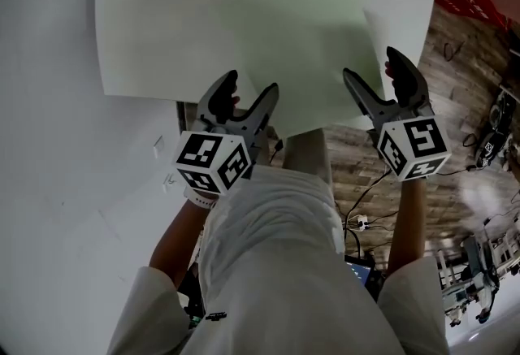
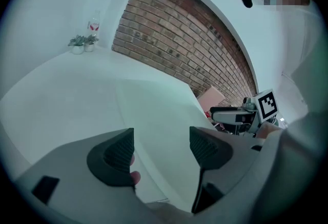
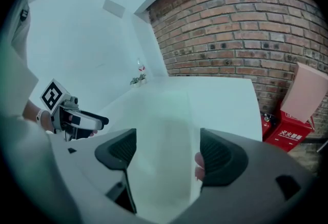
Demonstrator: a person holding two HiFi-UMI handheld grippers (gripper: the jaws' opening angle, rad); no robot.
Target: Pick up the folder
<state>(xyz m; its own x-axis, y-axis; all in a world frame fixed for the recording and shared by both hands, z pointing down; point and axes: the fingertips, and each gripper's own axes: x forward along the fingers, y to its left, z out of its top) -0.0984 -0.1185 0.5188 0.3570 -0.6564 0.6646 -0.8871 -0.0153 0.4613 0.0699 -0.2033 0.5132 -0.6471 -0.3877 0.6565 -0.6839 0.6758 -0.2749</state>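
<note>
A pale green folder [image 1: 284, 45] lies spread flat on the white table [image 1: 49, 101], its near edge reaching the table's edge in front of me. My left gripper [image 1: 252, 85] hovers at that near edge, open, with nothing between its pads. My right gripper [image 1: 371, 65] stands open at the folder's near right corner, also empty. In the left gripper view the folder [image 2: 154, 110] shows beyond the open left gripper [image 2: 161, 141]. In the right gripper view the folder [image 3: 169, 115] stretches ahead of the open right gripper [image 3: 166, 143].
Small potted plants [image 2: 82, 43] and a bottle [image 2: 94, 23] stand at the table's far end. A brick wall [image 3: 230, 38] rises behind. A red box [image 3: 287, 125] and a pink box [image 3: 307, 89] sit on the floor to the right. Cables and equipment [image 1: 479, 264] lie on the wooden floor.
</note>
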